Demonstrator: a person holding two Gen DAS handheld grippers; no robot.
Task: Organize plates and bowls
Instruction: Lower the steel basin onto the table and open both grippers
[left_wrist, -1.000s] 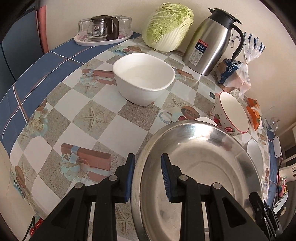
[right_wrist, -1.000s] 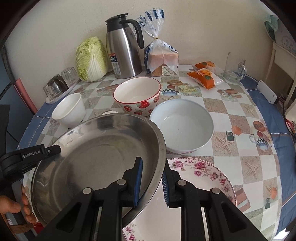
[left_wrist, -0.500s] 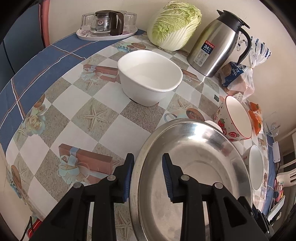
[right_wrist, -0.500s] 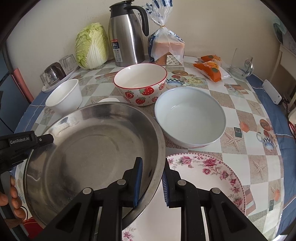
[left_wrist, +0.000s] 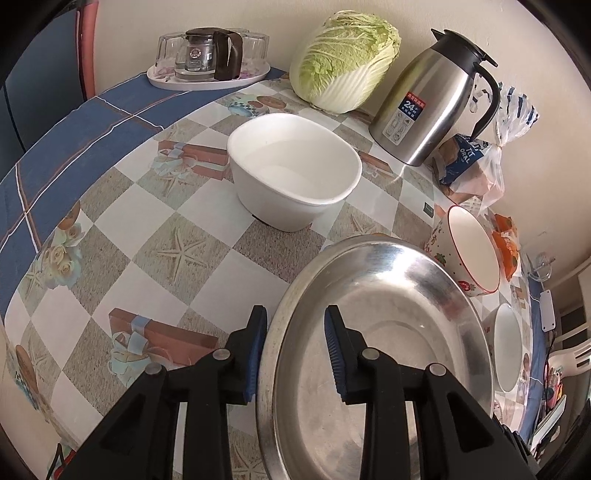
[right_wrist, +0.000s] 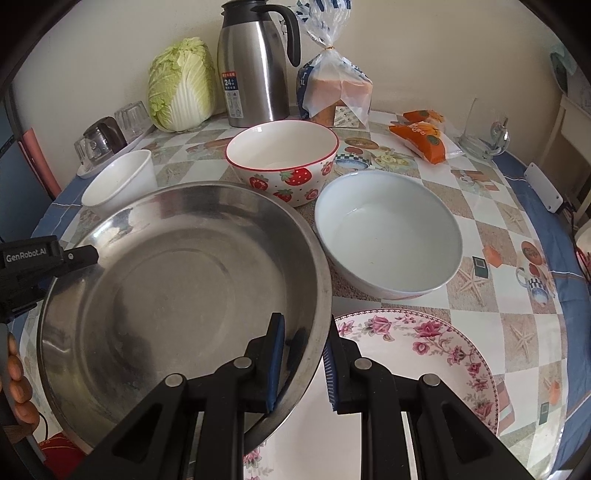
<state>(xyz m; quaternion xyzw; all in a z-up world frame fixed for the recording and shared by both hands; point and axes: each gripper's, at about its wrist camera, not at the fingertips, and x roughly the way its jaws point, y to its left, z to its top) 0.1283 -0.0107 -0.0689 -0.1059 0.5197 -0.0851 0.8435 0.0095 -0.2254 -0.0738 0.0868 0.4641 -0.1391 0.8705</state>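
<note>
A large steel basin (left_wrist: 373, 354) (right_wrist: 177, 295) is held between both grippers above the table. My left gripper (left_wrist: 295, 350) is shut on its left rim. My right gripper (right_wrist: 303, 360) is shut on its right rim, over a floral plate (right_wrist: 417, 354). A white square bowl (left_wrist: 293, 170) (right_wrist: 120, 182) stands beyond the basin. A strawberry bowl (right_wrist: 282, 164) (left_wrist: 471, 251) and a pale blue bowl (right_wrist: 388, 232) (left_wrist: 508, 354) stand to the right.
At the back stand a cabbage (right_wrist: 181, 86), a steel thermos jug (right_wrist: 255, 62), a bread bag (right_wrist: 334, 85) and a tray with glasses and a teapot (left_wrist: 210, 55). Orange snack packs (right_wrist: 424, 138) and a glass jug (right_wrist: 484, 129) lie far right.
Both grippers and the basin have moved forward over the table, closer to the bowls. The basin now hides the small white dish next to the strawberry bowl.
</note>
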